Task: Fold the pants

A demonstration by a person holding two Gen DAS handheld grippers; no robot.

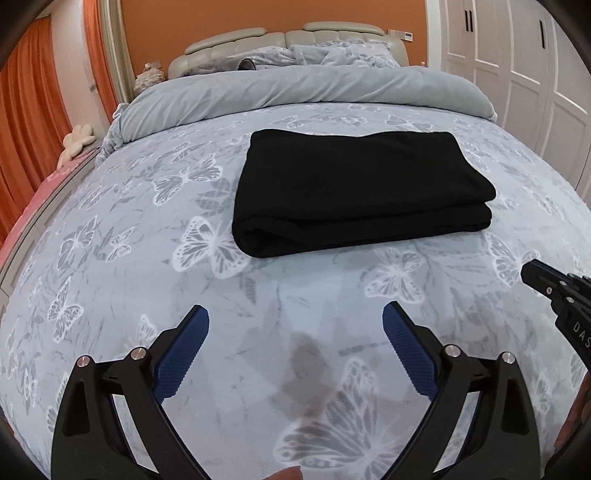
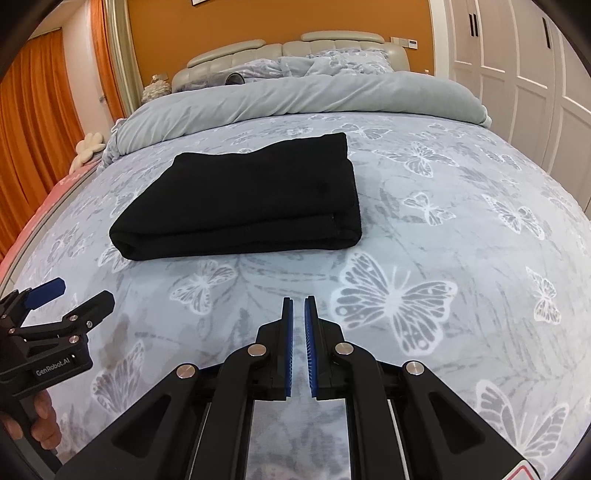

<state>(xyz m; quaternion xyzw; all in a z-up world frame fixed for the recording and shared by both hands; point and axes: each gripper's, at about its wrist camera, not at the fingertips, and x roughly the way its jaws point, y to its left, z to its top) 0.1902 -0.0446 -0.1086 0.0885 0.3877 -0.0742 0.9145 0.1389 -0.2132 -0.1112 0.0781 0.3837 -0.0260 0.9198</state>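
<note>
The black fabric pants (image 1: 360, 192), folded into a thick rectangular bundle of several layers, lie flat on the pale grey-blue bedspread printed with white butterflies (image 1: 122, 229), about the middle of the bed; neither gripper touches them.

In the left wrist view the left gripper (image 1: 295, 321), black-framed with blue ribbed pads, is spread wide, its fingers (image 1: 183, 356) far apart with bare bedspread showing between them; it holds nothing and hangs above the cover on the near side of the pants, well apart from their folded edge; the tip of the right gripper shows at the right edge of this view.

In the right wrist view the right gripper (image 2: 298, 306) is nearly closed, its two blue pads (image 2: 289, 347) parallel with only a narrow slit between them; nothing is caught in that slit, and the bedspread shows through it; it too sits near the pants without contact, their right corner lying ahead and slightly left. The left gripper appears at the left edge of this view, parted and empty, held by a hand (image 2: 42, 424) partly seen below it.

Beyond the pants a plain grey rolled-back duvet (image 1: 295, 88) crosses the bed; behind it stand a beige padded headboard (image 1: 258, 40) and an orange wall (image 1: 221, 18); orange curtains (image 1: 33, 110) hang to the left, white panelled wardrobe doors (image 1: 517, 74) to the right.
</note>
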